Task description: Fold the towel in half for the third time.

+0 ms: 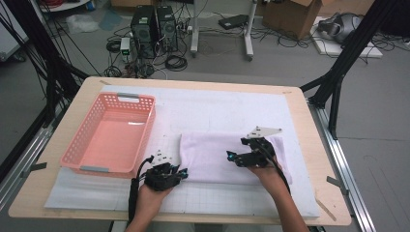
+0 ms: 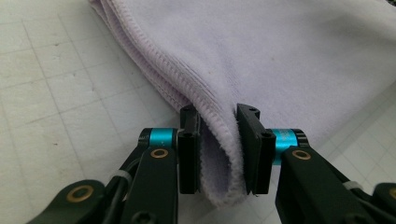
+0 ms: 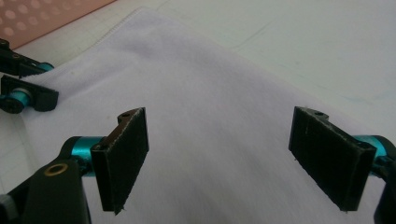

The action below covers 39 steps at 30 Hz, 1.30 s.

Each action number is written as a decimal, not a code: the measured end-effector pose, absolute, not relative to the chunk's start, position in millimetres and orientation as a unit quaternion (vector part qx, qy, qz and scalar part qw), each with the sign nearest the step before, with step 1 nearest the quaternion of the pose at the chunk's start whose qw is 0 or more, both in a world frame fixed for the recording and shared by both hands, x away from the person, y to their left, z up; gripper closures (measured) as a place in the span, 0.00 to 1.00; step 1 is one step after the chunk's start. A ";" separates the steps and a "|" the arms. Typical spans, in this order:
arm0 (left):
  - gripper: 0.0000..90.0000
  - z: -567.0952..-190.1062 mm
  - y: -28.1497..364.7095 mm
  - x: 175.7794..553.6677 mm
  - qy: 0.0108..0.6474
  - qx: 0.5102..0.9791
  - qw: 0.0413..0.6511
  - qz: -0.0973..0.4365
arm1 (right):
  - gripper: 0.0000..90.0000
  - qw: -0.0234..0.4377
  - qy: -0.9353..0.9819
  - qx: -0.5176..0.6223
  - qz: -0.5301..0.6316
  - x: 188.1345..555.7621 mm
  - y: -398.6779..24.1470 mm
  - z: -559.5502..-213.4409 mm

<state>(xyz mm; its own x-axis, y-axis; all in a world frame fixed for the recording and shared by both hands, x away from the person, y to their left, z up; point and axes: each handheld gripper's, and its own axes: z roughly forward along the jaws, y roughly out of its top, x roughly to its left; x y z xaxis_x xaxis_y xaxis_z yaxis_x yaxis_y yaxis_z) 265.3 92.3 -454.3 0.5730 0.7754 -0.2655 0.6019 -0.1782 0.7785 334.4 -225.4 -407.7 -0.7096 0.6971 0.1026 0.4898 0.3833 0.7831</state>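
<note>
Folding the towel: left corner pinned, right side free.

My left gripper [image 2: 218,154] pinches the towel's [image 1: 212,154] near-left corner on the mat [image 1: 227,108] as anchor; my right gripper [image 3: 233,158] hovers wide open, empty, above its middle; basket [image 1: 72,150] waits alongside.

No legible writing at the folding table

No words, brand marks, numbers or signs can be read in any of the three views. The white mat [image 1: 227,108] carries a faint ruled grid without figures, the pink basket [image 1: 112,133] has plain perforated walls, and the lilac towel [image 2: 280,60] shows stitching and no tag. The cardboard box [image 1: 295,17] and the computer towers [image 1: 154,26] on the floor are too small and blurred to yield any lettering.
</note>
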 end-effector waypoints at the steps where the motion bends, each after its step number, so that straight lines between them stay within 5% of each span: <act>1: 0.79 -454.2 92.4 265.1 0.455 0.760 0.455 0.094 | 0.21 0.121 0.825 0.358 0.420 339.1 -219.9 -407.1; 17: 0.87 -454.7 94.3 262.4 0.468 0.749 0.463 0.077 | 0.28 0.097 0.855 0.318 0.398 402.6 -157.8 -406.8; 39: 0.85 -456.0 99.3 264.2 0.480 0.740 0.467 0.057 | 0.64 0.062 0.906 0.263 0.327 427.8 -97.3 -429.7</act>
